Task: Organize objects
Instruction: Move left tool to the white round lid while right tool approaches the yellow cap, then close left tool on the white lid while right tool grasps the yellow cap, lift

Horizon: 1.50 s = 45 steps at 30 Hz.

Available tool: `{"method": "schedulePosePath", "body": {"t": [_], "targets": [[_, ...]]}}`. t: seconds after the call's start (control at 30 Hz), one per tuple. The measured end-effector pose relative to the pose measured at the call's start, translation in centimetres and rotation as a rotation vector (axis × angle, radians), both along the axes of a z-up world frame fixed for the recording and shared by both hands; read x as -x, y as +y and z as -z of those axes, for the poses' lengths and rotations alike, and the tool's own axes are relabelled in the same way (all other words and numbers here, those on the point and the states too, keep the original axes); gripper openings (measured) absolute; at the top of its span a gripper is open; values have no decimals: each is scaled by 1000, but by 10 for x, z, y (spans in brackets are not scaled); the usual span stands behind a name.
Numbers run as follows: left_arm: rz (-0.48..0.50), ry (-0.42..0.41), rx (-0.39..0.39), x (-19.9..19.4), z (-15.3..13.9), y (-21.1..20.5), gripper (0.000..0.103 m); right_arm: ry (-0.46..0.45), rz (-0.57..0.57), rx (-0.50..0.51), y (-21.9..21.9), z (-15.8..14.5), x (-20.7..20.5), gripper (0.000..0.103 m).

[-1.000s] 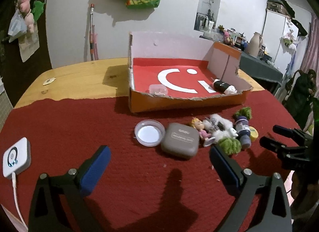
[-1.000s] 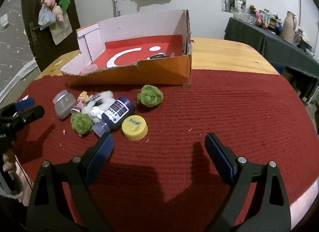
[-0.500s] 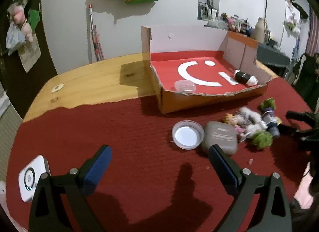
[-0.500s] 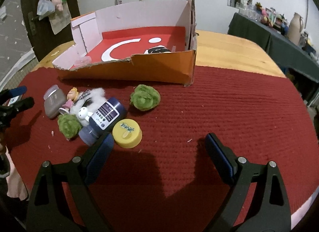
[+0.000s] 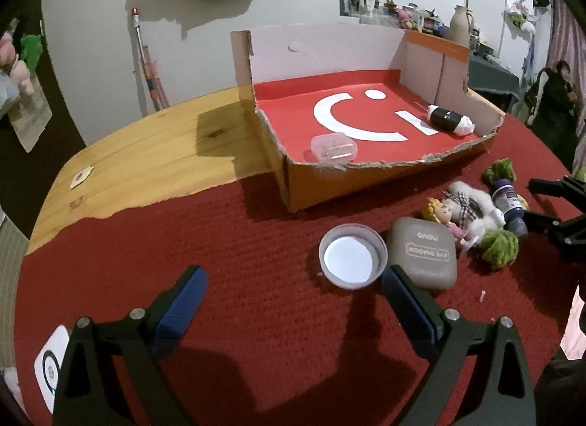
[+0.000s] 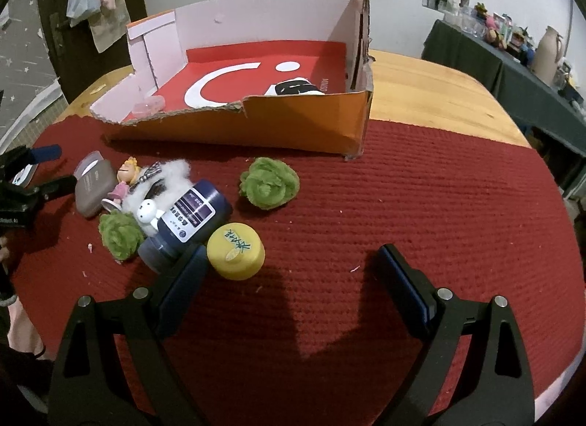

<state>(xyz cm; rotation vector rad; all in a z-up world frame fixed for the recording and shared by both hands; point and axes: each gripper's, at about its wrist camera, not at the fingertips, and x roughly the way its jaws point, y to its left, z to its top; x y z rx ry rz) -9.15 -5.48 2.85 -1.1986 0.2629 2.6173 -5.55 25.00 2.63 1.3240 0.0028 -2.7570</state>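
Hovering wide apart and empty over the red mat (image 6: 421, 206), the right gripper (image 6: 293, 272) has the yellow cap (image 6: 236, 252) just beside its left finger (image 6: 183, 279). The left gripper (image 5: 293, 297), equally wide, has the white lid (image 5: 352, 261) just ahead between its fingers and the grey case (image 5: 426, 254) beyond its right finger (image 5: 406, 301). Farther ahead sits the box (image 5: 366, 184).

Both grippers' jaws wide, empty

Left claw (image 5: 293, 294) nearer lid (image 5: 352, 255) (lower)

Cardboard box (image 6: 256, 133) sits behind the object cluster on the mat (image 6: 403, 206). Ink bottle (image 6: 186, 221) lies between yellow cap (image 6: 236, 252) and plush toy (image 6: 154, 195); a tube (image 5: 448, 119) lies in the box.
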Motion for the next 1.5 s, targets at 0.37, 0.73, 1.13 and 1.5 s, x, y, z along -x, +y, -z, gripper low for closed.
{"method": "schedulePosePath", "body": {"t": [0.37,0.73,1.13,1.5], "targets": [[54,-53,-36,17,6,5,83,25,-10,-3,-1,0,3,89],[98,-43,-93,12,8,16,42,89,-88,-8,-20,0,-7,35],[41,-21,-196,-4,-4,4,42,143,-73,56,-16,-14,-16,29],[48,44,-211,-30,-27,4,42,192,-81,75,-14,-36,-27,29]]}}
